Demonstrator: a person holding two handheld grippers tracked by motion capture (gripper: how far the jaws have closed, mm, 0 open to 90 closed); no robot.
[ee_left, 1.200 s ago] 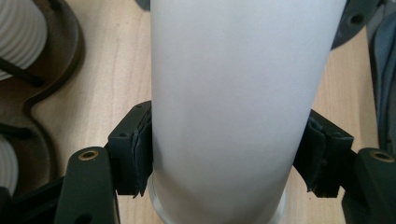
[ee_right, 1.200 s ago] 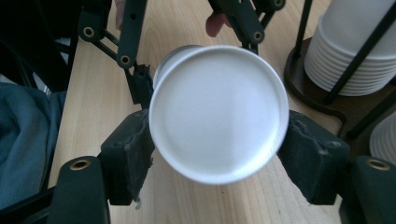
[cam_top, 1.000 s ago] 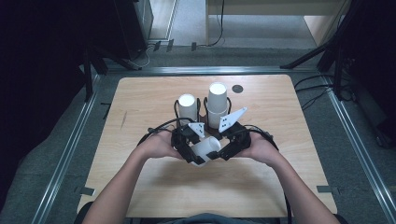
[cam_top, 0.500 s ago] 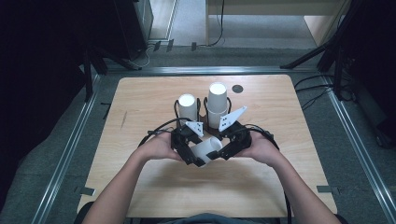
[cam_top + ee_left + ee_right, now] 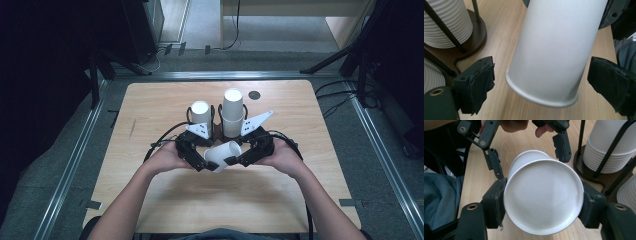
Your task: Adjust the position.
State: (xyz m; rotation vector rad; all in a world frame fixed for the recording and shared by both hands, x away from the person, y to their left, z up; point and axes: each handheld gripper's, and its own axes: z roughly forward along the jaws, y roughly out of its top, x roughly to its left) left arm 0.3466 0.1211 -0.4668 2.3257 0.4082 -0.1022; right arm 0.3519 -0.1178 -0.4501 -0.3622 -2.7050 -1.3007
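Observation:
A white paper cup (image 5: 222,152) lies on its side above the wooden table (image 5: 150,105), between both hands. My right gripper (image 5: 235,159) is shut on its base end; in the right gripper view both pads (image 5: 496,202) press the cup (image 5: 544,197), after its jaws have just been closing. My left gripper (image 5: 207,161) stands open around the rim end, its jaws having just been opening. In the left gripper view there are gaps between the cup (image 5: 556,50) and each pad (image 5: 482,82). The left gripper (image 5: 529,155) also appears beyond the cup in the right gripper view.
Two stacks of white cups (image 5: 201,114) (image 5: 233,112) stand in a wire rack on a brown base just behind the hands. The ribbed stacks (image 5: 446,22) (image 5: 611,147) show close by in both gripper views. A small dark disc (image 5: 254,95) lies at the back right.
Both hands stay in place with the cup between them. The left gripper's jaws look wider around the cup than a second ago.

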